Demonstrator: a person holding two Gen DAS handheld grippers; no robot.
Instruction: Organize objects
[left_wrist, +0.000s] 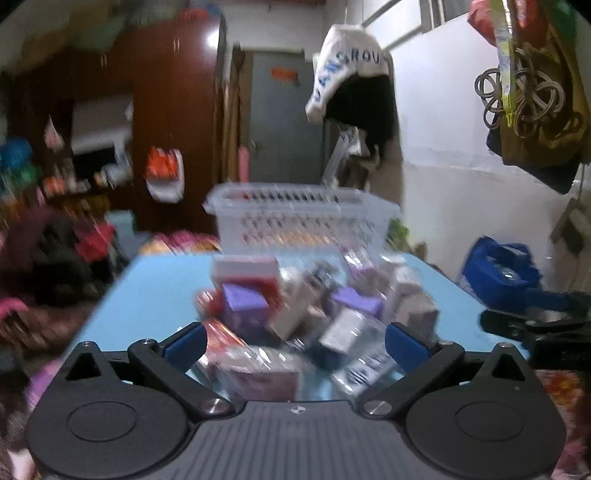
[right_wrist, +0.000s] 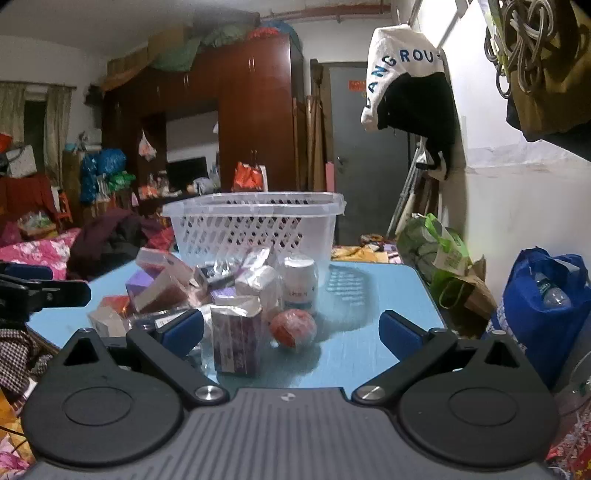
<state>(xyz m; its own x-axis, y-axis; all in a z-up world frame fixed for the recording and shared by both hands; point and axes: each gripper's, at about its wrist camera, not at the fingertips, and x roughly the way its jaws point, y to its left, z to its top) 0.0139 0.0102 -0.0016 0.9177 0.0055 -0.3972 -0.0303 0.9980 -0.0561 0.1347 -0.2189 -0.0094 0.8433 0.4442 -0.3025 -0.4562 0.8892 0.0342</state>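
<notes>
**Both tongs spread wide before a heap of boxes on the blue worktop**

The left tongs (left_wrist: 295, 341) are released, their blue pads wide apart and gripping nothing. They hang low over the near edge of the worktop (left_wrist: 155, 288), facing a blurred heap of small boxes (left_wrist: 295, 314) piled at its middle. A purple box (left_wrist: 243, 302) sits at the front left of the heap, a red and white carton (left_wrist: 247, 275) behind it. Bare blue surface lies to the left of the heap, out to the left edge.

The right tongs (right_wrist: 291, 330) are likewise spread and hold nothing. Between their pads stand a purple carton (right_wrist: 236, 343) and, just beside it, a round orange-red ball (right_wrist: 293, 328). A white bottle (right_wrist: 300, 282) stands upright behind the ball. To the right of these the worktop (right_wrist: 376, 295) is bare up to its right edge and far corner.

The white slatted basket (right_wrist: 255, 225) stands at the far edge, behind the heap. A blue bag (right_wrist: 543, 314) sits off the right side, well apart from the heap.
</notes>
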